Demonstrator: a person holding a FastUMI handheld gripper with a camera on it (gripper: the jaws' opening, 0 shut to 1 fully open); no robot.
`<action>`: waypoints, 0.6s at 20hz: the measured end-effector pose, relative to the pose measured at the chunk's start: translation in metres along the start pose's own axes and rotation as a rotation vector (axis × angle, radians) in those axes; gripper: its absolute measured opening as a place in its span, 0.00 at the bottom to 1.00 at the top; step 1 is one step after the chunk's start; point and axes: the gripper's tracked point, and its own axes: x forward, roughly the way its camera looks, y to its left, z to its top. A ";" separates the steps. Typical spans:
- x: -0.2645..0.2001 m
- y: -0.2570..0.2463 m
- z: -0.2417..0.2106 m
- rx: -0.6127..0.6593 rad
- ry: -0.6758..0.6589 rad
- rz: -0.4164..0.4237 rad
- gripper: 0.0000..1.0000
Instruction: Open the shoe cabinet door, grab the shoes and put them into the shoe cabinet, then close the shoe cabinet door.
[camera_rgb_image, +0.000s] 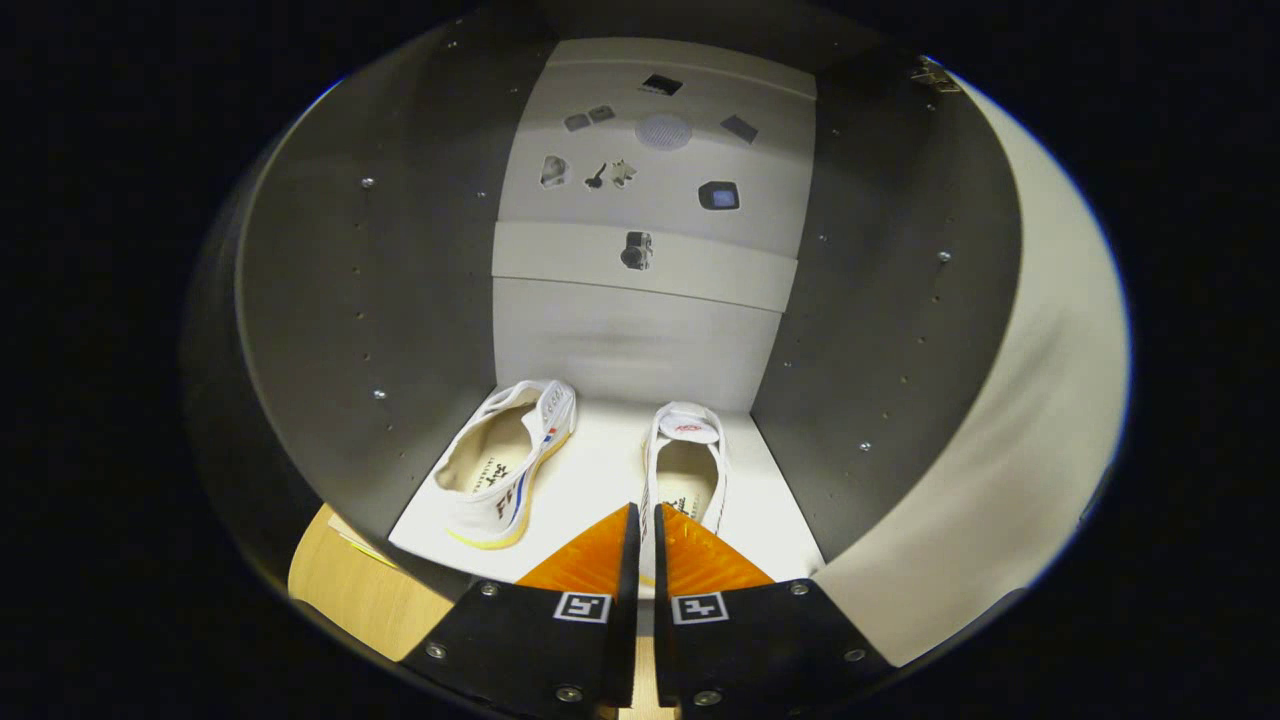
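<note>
Both shoes sit inside the cabinet (330, 300) on its white floor: the left shoe (508, 462) angled, the right shoe (686, 462) straight. The gripper (646, 530) hangs at the cabinet's mouth, clenched, touching the right shoe's heel edge. The door (1010, 400) stands open.

The gripper (646, 520) points into the open cabinet (330, 300), fingers nearly together with a thin gap, gripping nothing. Two white shoes lie on the cabinet floor: the right shoe (686, 460) just ahead of the fingertips, the left shoe (510, 465) ahead and leftward. The door (1010, 420) stands open at right.
</note>
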 end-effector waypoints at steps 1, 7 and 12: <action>-0.015 0.000 -0.001 0.010 -0.010 -0.002 0.08; -0.107 0.012 -0.003 0.070 -0.092 0.014 0.08; -0.181 0.019 -0.017 0.084 -0.135 0.006 0.09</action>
